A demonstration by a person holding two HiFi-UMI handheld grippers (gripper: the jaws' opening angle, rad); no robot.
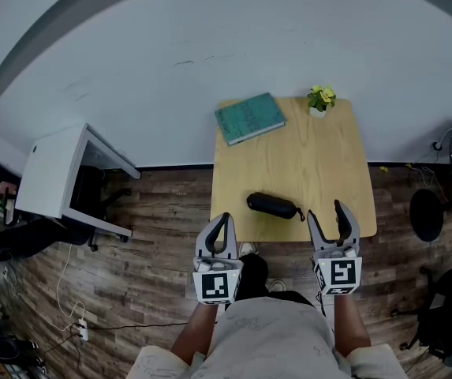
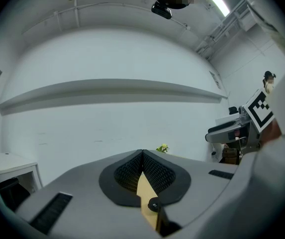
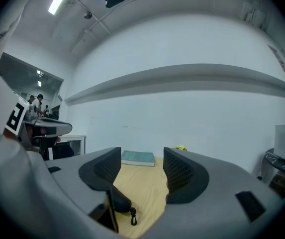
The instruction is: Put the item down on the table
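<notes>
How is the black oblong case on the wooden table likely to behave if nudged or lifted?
The black oblong case looks rounded, so a sideways nudge might rock or roll it on the smooth wooden table. It keeps a firm, even outline, so it is probably fairly stiff. Its small clip on a cord would likely swing when lifted.

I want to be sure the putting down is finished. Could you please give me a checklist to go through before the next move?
1. Case lies fully on the table: ok.
2. Right gripper fingers apart, nothing between them: ok.
3. Left gripper fingers together, nothing held: ok.
4. Right gripper clear of the case's strap: cannot tell, they are very close.
5. Book and plant apart from the case: ok.
</notes>
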